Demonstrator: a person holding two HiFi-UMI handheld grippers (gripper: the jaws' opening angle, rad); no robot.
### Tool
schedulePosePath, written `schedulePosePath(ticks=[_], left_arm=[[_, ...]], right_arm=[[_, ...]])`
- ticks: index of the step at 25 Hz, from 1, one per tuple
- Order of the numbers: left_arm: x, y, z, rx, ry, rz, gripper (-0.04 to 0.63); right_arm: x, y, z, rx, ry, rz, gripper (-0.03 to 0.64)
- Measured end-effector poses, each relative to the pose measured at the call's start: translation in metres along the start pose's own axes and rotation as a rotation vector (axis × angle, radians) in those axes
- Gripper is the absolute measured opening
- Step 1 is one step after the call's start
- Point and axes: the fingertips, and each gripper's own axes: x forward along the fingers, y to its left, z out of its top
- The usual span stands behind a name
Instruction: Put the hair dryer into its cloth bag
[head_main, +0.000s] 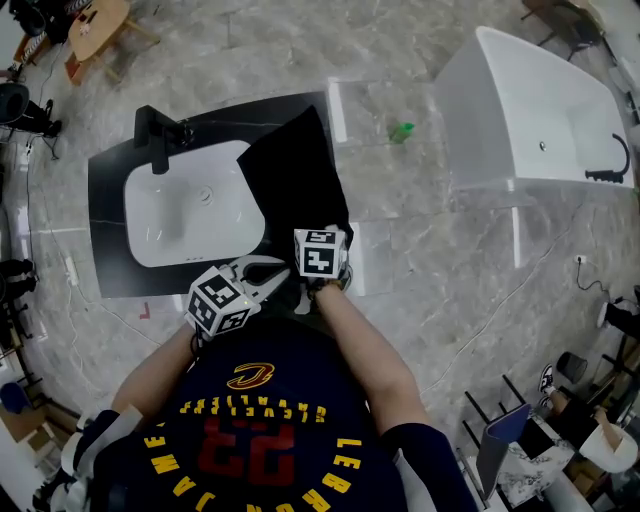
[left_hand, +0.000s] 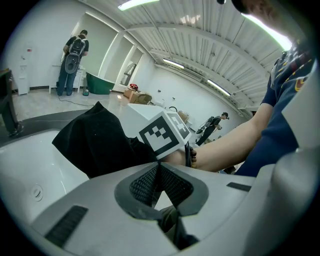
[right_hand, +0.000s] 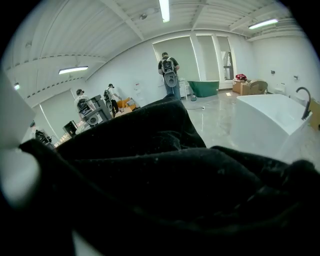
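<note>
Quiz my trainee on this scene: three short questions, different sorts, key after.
1. True or false: the hair dryer is already inside the cloth bag.
2. The cloth bag lies on: A) the bathtub, B) the black counter, C) the floor.
3. Fill in: set into that counter is a white ___.
Key: 1 false; 2 B; 3 sink.

The cloth bag (head_main: 295, 180) is matt black fabric. The hair dryer (left_hand: 100, 210) is smooth grey plastic; the basin (head_main: 185, 215) glossy white.
</note>
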Motion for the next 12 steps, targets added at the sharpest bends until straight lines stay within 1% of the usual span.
schedulePosePath(ticks=[3, 5, 9, 12], left_arm=[[0.002, 0.003, 0.001, -0.01, -0.007, 0.02, 0.017], [0.006, 0.003, 0.002, -0.011, -0.01, 0.017, 0.017], [0.018, -0.003, 0.002, 0.026, 0.013, -0.001, 0.017], [0.028, -0.006, -0.002, 0.069, 0.052, -0.001, 0.017]], right_arm=[[-0.004, 0.001, 0.002, -0.031, 0.013, 0.042, 0.221], [-0.015, 0.0, 0.003, -0.035, 0.009, 0.077, 0.222], [-0.054, -0.013, 0.002, 0.034, -0.048, 0.12, 0.222], [-0.089, -0.04, -0.003, 0.094, -0.119, 0.087, 0.222]])
